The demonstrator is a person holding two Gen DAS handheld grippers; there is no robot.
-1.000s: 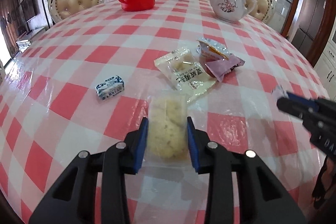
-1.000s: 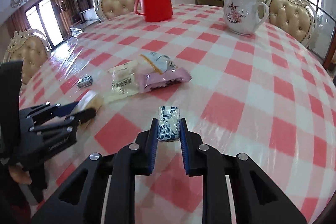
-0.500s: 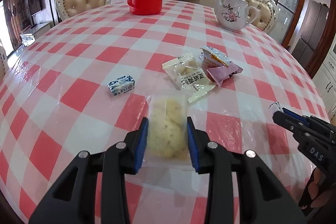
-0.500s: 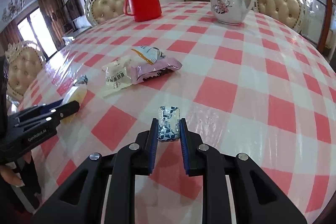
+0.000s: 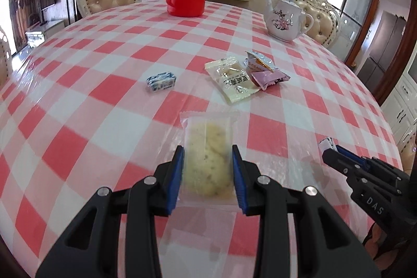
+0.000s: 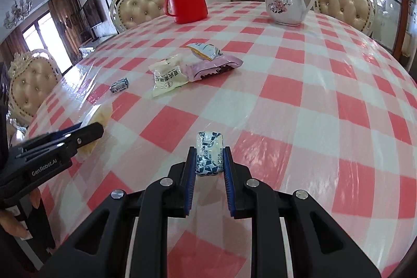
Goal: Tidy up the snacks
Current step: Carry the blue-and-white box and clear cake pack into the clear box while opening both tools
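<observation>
The left gripper (image 5: 207, 168) pinches the clear cookie packet (image 5: 207, 155); the right gripper (image 6: 209, 160) clamps the small blue-white candy (image 6: 209, 154). Squeezing harder could crumble the cookie.

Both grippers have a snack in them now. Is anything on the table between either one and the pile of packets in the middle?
Nothing visible. Bare checked cloth lies between the cookie packet in the left gripper and the pile, and between the blue candy in the right gripper and it. The small blue-and-white candy lies off to the left.
</observation>
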